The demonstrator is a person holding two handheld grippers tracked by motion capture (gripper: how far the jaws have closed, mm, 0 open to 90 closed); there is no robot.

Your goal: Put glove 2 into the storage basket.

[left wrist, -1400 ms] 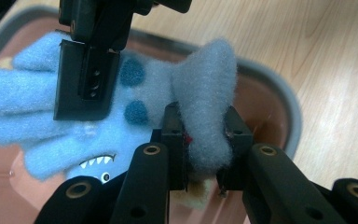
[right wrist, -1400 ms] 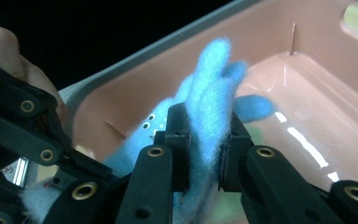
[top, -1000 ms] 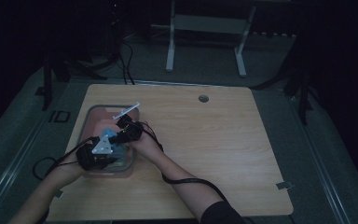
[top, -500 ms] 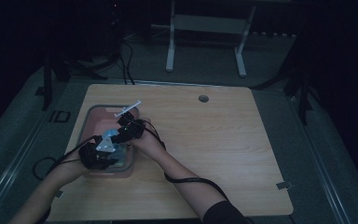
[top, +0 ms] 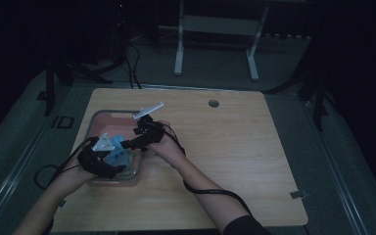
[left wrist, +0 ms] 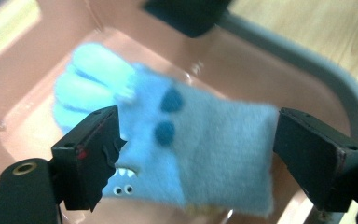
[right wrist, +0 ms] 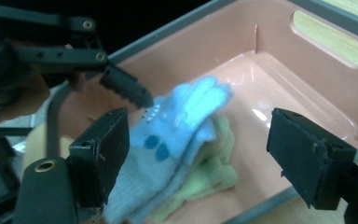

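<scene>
Lying under everything, table: the wooden table point(top: 235, 161) carried the bin near its left side; a small round grommet point(top: 214, 103) sat near the far edge, well apart from the work.
Bin: the pink bin point(top: 98, 119) with a grey rim walled the sock in on all sides; a slot handle point(right wrist: 331, 38) pierced one wall.
Blue sock: the blue sock point(left wrist: 200, 149) lay inside the bin, toes toward one wall, resting partly on a green sock point(right wrist: 209, 179).
Left gripper: the left gripper point(left wrist: 196, 158) hovered over the blue sock, its jaws having just been opening, wide on either side of the sock without pressing it.
Right gripper: the right gripper point(right wrist: 200, 158) likewise had just been opening, jaws spread above both socks, gripping nothing.
Obstruction: the left gripper's toothed jaw reached in just beside the blue sock's toes in the right gripper view.
</scene>
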